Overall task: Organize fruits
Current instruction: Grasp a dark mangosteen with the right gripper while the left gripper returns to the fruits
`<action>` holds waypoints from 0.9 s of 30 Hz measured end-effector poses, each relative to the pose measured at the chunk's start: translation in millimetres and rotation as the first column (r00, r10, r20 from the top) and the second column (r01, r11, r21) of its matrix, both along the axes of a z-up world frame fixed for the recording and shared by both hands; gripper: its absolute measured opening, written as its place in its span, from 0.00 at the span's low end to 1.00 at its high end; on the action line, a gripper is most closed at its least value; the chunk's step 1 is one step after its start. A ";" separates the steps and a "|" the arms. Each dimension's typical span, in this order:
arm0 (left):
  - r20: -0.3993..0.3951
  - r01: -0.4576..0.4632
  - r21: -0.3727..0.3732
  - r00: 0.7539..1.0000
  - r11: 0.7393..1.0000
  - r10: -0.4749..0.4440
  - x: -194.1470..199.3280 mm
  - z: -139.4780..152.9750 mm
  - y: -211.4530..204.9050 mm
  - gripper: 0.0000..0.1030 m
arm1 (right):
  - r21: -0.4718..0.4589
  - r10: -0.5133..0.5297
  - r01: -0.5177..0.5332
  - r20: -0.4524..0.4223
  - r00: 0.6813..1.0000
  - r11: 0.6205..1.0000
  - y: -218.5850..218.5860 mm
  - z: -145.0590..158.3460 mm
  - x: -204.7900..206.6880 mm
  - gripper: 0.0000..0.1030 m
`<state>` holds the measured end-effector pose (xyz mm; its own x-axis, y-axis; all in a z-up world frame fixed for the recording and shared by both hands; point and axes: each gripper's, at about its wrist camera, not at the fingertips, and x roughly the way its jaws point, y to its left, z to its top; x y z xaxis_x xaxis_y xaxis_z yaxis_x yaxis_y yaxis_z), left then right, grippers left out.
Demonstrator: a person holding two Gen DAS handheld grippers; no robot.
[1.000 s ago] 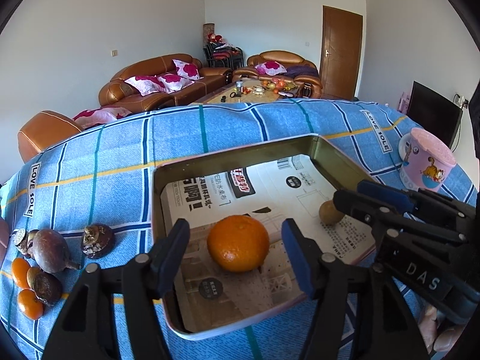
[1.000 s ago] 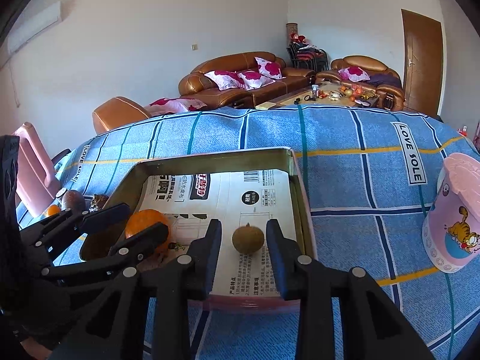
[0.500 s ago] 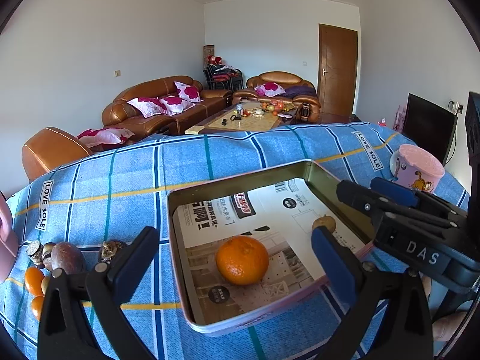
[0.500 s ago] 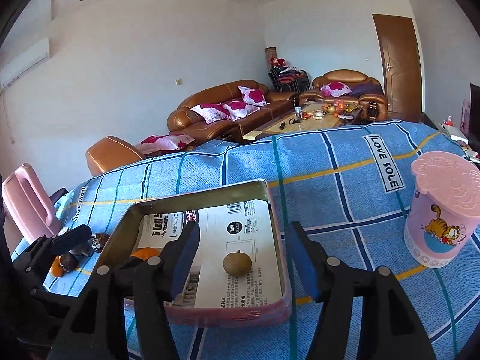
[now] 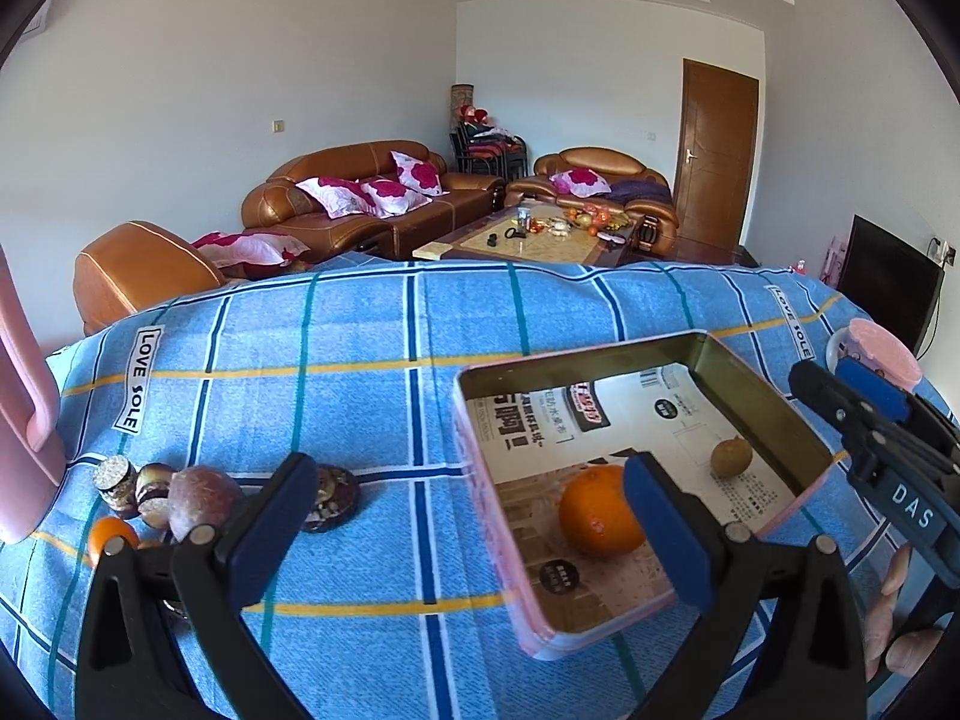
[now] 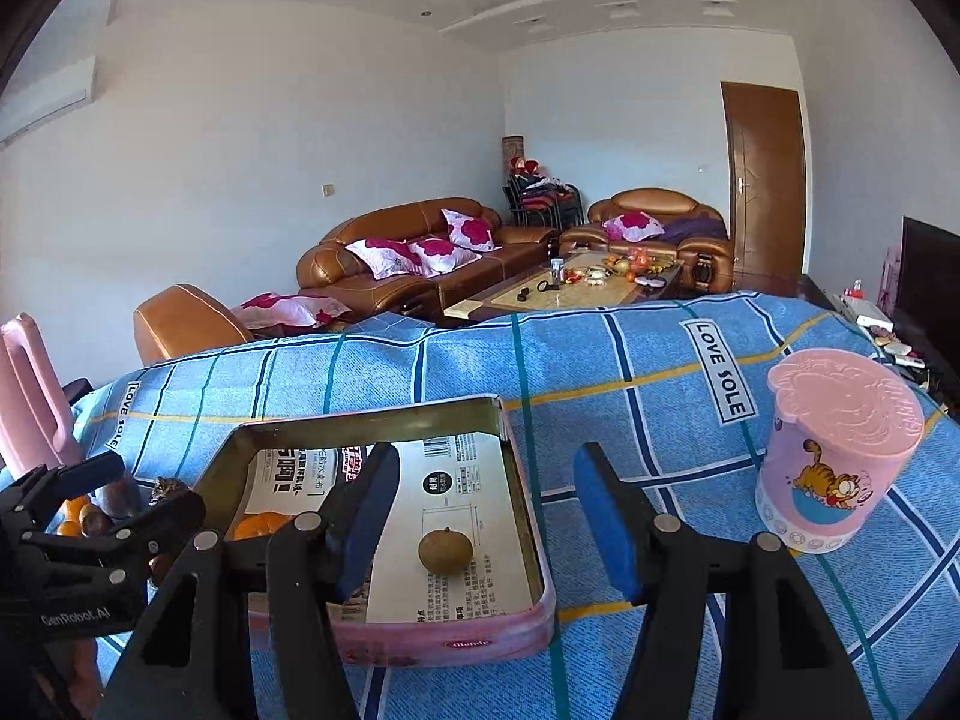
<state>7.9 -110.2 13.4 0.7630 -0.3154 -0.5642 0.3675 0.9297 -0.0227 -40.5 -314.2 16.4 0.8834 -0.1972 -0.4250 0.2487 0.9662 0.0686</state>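
Observation:
A pink tin (image 5: 576, 354) lined with printed paper lies on the blue checked cloth. Inside it rest an orange (image 5: 600, 513) and a small brown fruit (image 5: 731, 456), both free of any finger. My left gripper (image 5: 468, 480) stands wide open over the tin's left wall, with nothing between its pads. My right gripper (image 6: 487, 468) is open too, held above the tin's near right corner (image 6: 528, 546), with the brown fruit (image 6: 445, 551) lying below it. Left of the tin sits a pile of loose fruit: a purple-brown round one (image 5: 198, 501), a small orange one (image 5: 111, 534) and several darker pieces.
A pink cartoon cup (image 6: 834, 456) stands on the cloth to the right of the tin. A pink jug handle (image 5: 24, 396) rises at the far left edge. Sofas and a coffee table lie beyond the table's far edge.
Both pairs of jaws have spread and drawn back and up from the tin. The left view has swung leftward. The orange and the brown fruit stay lying in the tin.

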 end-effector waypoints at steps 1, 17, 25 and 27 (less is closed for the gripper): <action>-0.003 -0.006 -0.004 1.000 1.000 0.006 1.5 0.0 3.6 1.00 | -0.008 0.003 -0.003 -0.001 1.000 1.000 3.7 0.5 0.4 0.61; -0.023 -0.097 0.003 0.995 0.995 0.097 22.6 0.2 64.1 1.00 | 0.024 0.102 -0.101 -0.067 0.993 0.995 72.3 -6.1 17.1 0.61; -0.016 -0.244 -0.013 0.970 0.970 0.243 40.8 6.9 122.3 1.00 | 0.017 0.203 -0.202 -0.091 0.975 0.979 123.7 -6.6 35.0 0.61; -0.014 -0.294 -0.016 0.956 0.956 0.293 45.3 8.7 139.2 1.00 | 0.021 0.227 -0.226 -0.115 0.967 0.974 137.1 -8.8 42.4 0.61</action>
